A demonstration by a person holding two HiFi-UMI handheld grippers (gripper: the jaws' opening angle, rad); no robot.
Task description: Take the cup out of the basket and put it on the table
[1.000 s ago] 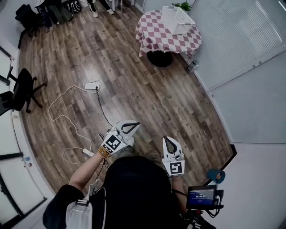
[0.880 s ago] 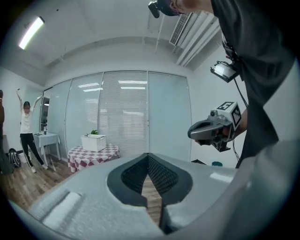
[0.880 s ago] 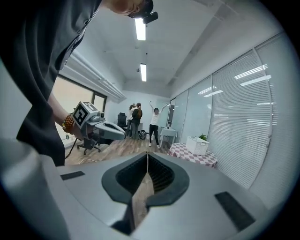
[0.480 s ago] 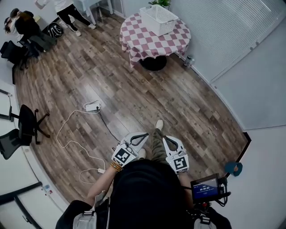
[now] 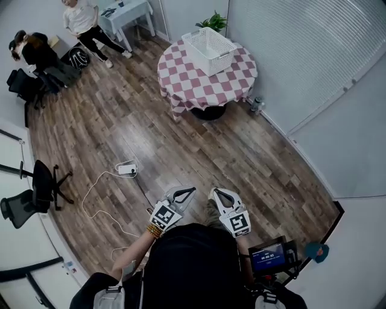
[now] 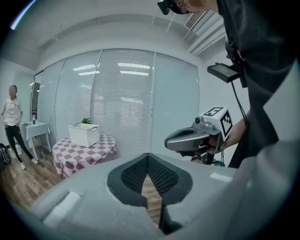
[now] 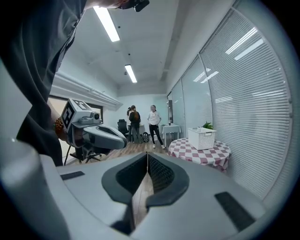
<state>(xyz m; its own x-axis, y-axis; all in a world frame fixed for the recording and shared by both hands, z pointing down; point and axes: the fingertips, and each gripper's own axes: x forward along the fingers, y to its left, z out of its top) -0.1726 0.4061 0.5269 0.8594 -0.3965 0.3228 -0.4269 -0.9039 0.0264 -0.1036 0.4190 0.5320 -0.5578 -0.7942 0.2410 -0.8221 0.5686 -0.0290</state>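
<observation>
A white slatted basket (image 5: 209, 49) stands on a round table with a red-and-white checked cloth (image 5: 199, 81), far across the wooden floor. No cup shows; the basket's inside is hidden from here. My left gripper (image 5: 190, 191) and right gripper (image 5: 215, 192) are held side by side in front of the body, both shut and empty, far from the table. In the left gripper view the basket (image 6: 84, 135) sits on the table (image 6: 82, 153) at lower left, with the right gripper (image 6: 192, 139) alongside. The right gripper view has the basket (image 7: 202, 138) at right and the left gripper (image 7: 96, 135) at left.
A power strip (image 5: 127, 169) and white cable (image 5: 96, 196) lie on the floor at left. Office chairs (image 5: 43, 187) stand by the left wall. Two people (image 5: 81, 18) and a small table (image 5: 125, 12) are at the back. A plant (image 5: 212, 23) and a bottle (image 5: 256, 105) flank the round table.
The view has advanced across the floor toward the round table, which now sits lower and larger in the head view. Both grippers stayed shut and drew closer together.
</observation>
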